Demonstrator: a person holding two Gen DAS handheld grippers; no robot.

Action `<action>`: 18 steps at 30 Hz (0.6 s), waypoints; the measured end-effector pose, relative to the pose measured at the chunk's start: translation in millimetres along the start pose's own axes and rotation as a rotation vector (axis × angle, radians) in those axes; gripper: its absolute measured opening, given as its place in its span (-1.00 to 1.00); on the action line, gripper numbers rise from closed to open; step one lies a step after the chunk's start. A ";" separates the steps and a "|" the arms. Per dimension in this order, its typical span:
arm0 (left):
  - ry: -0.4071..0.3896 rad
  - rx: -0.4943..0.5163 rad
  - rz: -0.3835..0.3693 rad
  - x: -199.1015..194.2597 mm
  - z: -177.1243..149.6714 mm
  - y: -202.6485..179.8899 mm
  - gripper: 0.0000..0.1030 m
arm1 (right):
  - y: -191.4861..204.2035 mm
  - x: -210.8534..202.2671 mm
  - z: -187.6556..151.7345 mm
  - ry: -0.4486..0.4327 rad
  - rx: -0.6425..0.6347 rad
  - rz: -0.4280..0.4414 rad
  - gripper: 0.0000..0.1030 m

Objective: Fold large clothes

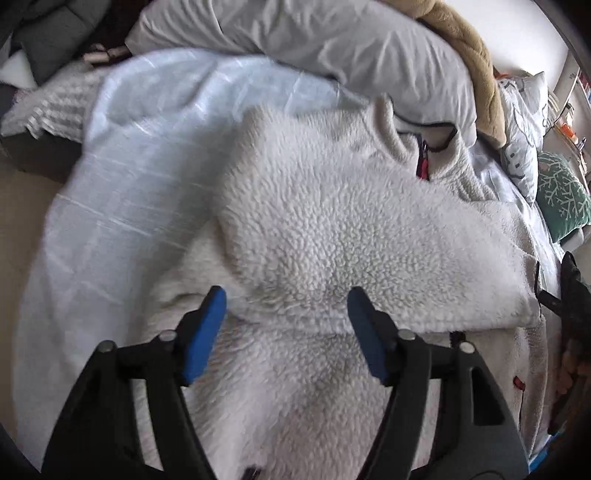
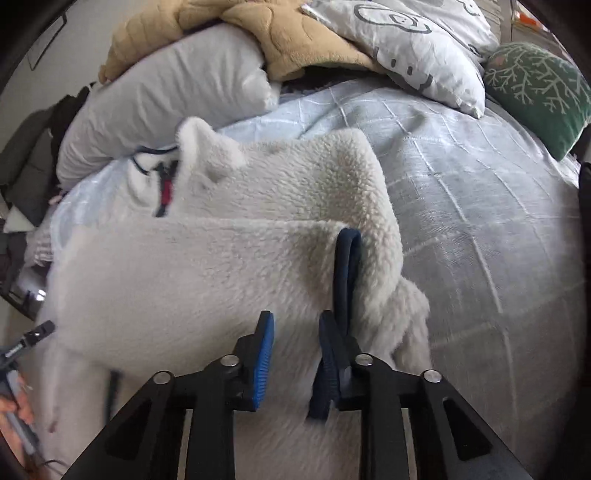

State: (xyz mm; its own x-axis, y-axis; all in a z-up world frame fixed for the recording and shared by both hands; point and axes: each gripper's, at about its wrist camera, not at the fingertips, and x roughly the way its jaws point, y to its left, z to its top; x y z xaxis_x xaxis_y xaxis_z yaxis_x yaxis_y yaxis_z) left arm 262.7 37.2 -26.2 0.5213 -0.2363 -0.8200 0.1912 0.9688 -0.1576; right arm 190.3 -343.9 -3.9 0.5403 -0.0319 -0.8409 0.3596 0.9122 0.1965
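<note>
White fleece [image 1: 332, 236] on bed [image 1: 122, 177], sleeve folded across; left gripper [image 1: 286, 325] spread wide, gripping nothing; right gripper [image 2: 295, 347] parted, beside cuff [image 2: 347, 266], pads off fleece

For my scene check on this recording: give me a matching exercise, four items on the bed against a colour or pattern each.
Items:
1. fleece jacket
2. bedspread
3. cushion
4. plush blanket

Descriptions:
A. tan
B. green with a white branch pattern
C. fluffy white, dark-trimmed cuff
D. pale blue with a white grid

Pairs: 1-C, 2-D, 3-B, 4-A
</note>
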 end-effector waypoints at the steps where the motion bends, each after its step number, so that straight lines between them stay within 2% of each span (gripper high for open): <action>1: -0.010 0.009 0.010 -8.5 -0.3 0.6 0.44 | 3.0 -14.3 -2.9 0.008 -0.007 0.015 -0.23; 2: -0.019 0.024 0.020 -20.4 -2.5 0.6 0.48 | 4.2 -23.5 -5.0 0.008 -0.017 0.017 -0.03; 5: -0.047 0.069 0.033 -47.9 -7.1 1.3 0.64 | 8.5 -60.2 -22.5 -0.026 -0.080 -0.005 0.36; 8: -0.048 0.151 0.084 -64.8 -9.8 -2.2 0.65 | 8.7 -91.6 -40.0 -0.036 -0.125 -0.032 0.47; 14: 0.023 0.331 0.144 -91.5 -27.0 2.8 0.65 | 11.0 -127.3 -74.2 -0.033 -0.209 -0.114 0.55; 18: 0.065 0.428 0.141 -106.6 -46.0 14.3 0.66 | 11.2 -142.0 -91.4 -0.035 -0.226 -0.109 0.58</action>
State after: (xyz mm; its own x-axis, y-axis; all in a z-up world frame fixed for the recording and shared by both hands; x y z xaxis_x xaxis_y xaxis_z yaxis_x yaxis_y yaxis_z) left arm 171.6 79.7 33.6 0.5160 -0.0857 -0.8523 0.4557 0.8700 0.1884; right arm 48.1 -291.8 71.6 0.5351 -0.1453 -0.8322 0.2396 0.9707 -0.0154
